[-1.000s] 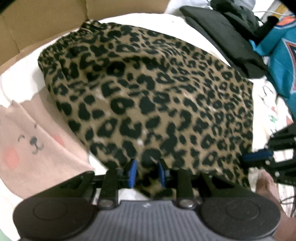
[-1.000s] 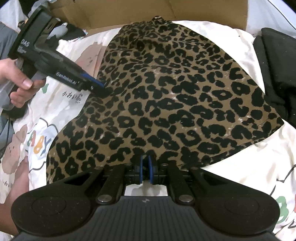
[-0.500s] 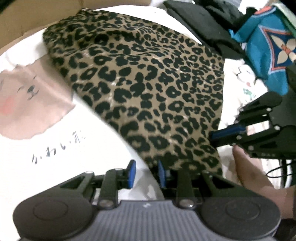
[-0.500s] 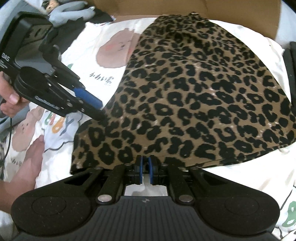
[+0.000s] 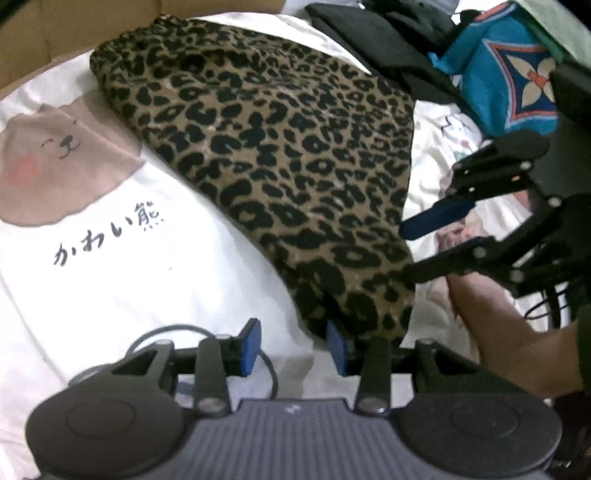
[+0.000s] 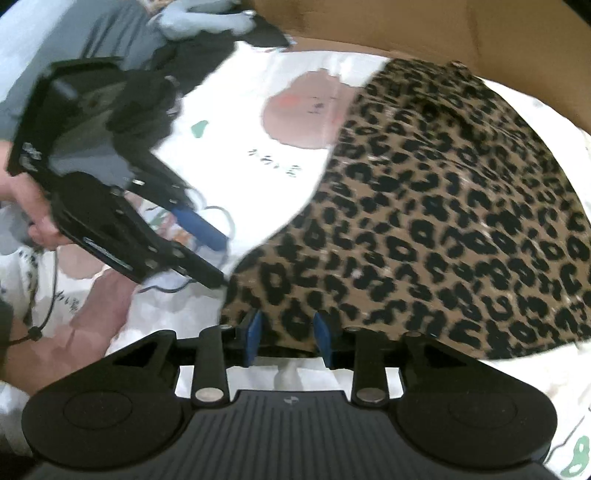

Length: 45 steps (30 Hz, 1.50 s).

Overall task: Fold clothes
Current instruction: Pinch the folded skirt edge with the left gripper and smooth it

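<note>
A leopard-print garment lies folded on a white bedsheet printed with a bear. My left gripper is open; the garment's near corner rests just beside its right finger and nothing sits between the fingers. In the right wrist view the garment spreads to the right, and its near hem lies loosely between the parted fingers of my open right gripper. Each gripper shows in the other's view: the right gripper at the garment's right edge, the left gripper at its left corner.
Black clothes and a teal patterned garment lie beyond the leopard piece on the right. A cardboard wall stands at the back. Grey cloth sits far left. A thin cable lies by the left gripper. A person's forearm is close.
Both grippers have opened and let go of the garment's near hem. The garment has come down onto the sheet, and more bare sheet shows at its left.
</note>
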Available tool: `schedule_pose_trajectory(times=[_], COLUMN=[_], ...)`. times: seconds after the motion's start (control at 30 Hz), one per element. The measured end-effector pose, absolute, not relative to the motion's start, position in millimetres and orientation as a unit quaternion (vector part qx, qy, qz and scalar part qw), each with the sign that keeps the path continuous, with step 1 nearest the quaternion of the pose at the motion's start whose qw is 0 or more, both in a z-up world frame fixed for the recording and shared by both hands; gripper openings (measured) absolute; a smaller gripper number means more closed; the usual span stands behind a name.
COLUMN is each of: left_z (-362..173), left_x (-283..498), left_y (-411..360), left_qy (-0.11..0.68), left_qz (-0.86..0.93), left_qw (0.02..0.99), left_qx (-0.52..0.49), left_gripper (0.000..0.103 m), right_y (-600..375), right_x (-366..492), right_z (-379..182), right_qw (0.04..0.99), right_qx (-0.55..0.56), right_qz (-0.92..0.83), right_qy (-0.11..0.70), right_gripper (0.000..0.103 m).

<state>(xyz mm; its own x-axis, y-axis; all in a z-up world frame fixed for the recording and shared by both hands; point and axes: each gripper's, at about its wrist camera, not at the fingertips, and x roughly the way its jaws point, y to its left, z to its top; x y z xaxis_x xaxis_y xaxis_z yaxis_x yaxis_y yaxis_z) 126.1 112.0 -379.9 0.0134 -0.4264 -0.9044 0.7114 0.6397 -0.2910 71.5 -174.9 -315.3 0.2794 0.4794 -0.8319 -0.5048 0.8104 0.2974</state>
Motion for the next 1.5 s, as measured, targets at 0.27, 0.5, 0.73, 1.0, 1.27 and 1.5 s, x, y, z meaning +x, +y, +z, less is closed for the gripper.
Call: schedule_pose_trajectory(times=[0.27, 0.5, 0.73, 1.0, 1.27, 1.5], left_z=[-387.8, -383.1, -379.9, -384.9, -390.5, -391.0], left_x=[130.0, 134.4, 136.4, 126.0, 118.3, 125.1], left_y=[113.8, 110.8, 105.8, 106.4, 85.9, 79.5], left_qy=[0.567, 0.56, 0.553, 0.553, 0.527, 0.509], left_qz=[-0.395, -0.401, -0.406, -0.422, -0.414, -0.406], left_qw=[0.718, 0.724, 0.727, 0.716, 0.732, 0.745], left_qx=[0.082, 0.039, 0.032, 0.055, 0.122, 0.143], left_gripper=[0.043, 0.043, 0.043, 0.043, 0.043, 0.032], right_y=[-137.6, -120.6, -120.3, -145.1, -165.5, -180.5], right_x=[67.0, 65.2, 69.8, 74.9, 79.9, 88.8], right_z=[-309.6, -319.2, -326.7, -320.8, -313.2, -305.3], right_qw=[0.787, 0.786, 0.788, 0.794, 0.8, 0.801], right_qx=[-0.041, -0.081, -0.091, -0.07, -0.025, 0.027], right_qz=[0.354, 0.343, 0.323, 0.31, 0.299, 0.292], right_qy=[0.503, 0.509, 0.517, 0.518, 0.52, 0.522], right_gripper=[0.039, 0.044, 0.033, 0.002, 0.001, 0.001])
